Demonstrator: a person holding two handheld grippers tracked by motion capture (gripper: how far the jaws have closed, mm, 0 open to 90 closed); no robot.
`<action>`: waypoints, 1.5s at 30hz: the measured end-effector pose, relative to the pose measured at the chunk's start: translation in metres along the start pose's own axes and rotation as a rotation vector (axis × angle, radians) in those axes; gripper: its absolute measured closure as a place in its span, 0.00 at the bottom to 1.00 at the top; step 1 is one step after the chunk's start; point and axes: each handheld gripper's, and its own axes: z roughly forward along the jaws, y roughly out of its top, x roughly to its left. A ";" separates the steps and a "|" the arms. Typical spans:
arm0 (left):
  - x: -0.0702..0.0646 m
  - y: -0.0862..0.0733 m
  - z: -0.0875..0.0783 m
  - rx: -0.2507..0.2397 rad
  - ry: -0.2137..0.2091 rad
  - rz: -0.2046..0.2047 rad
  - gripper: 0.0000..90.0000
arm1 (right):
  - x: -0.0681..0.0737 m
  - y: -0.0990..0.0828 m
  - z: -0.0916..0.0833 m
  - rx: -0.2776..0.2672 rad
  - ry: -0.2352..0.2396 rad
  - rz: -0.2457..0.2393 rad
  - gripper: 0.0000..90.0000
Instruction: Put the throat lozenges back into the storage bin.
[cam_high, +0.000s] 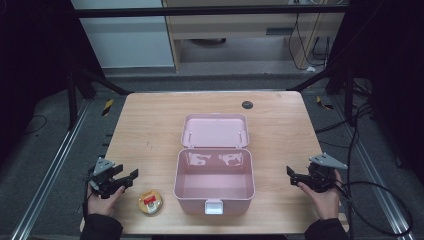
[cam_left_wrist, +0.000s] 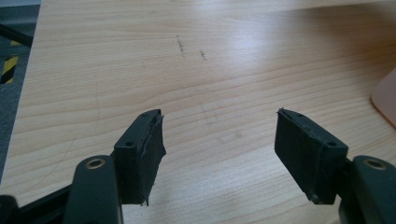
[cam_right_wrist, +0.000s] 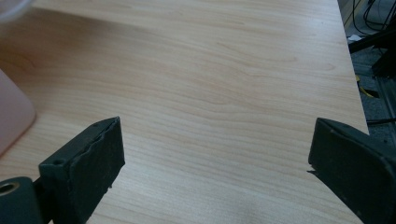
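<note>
Tools, left (cam_high: 131, 176) and right (cam_high: 290, 173), both spread (empty) over pale wood-grain tabletop (cam_high: 150, 125); glossy pink plastic box (cam_high: 215, 187) open; small round tin's (cam_high: 150, 202) label unreadable.

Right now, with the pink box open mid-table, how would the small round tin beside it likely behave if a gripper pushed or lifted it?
The round tin lies flat on the table, so a push would probably slide it rather than roll it. It looks low and small, so likely light. Its shiny lid suggests a hard, somewhat slippery surface; the left gripper, nearest it, might need to grip across the rim.
</note>
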 end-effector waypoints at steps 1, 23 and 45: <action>-0.001 0.001 -0.001 0.005 -0.017 -0.006 0.36 | 0.000 0.001 -0.001 -0.002 -0.002 -0.002 0.04; 0.003 0.046 -0.033 0.057 -0.238 0.213 0.31 | 0.002 0.005 -0.006 -0.018 -0.002 -0.035 0.03; -0.013 0.072 -0.046 0.244 -0.389 0.490 0.20 | 0.003 0.005 -0.005 0.010 0.007 -0.072 0.04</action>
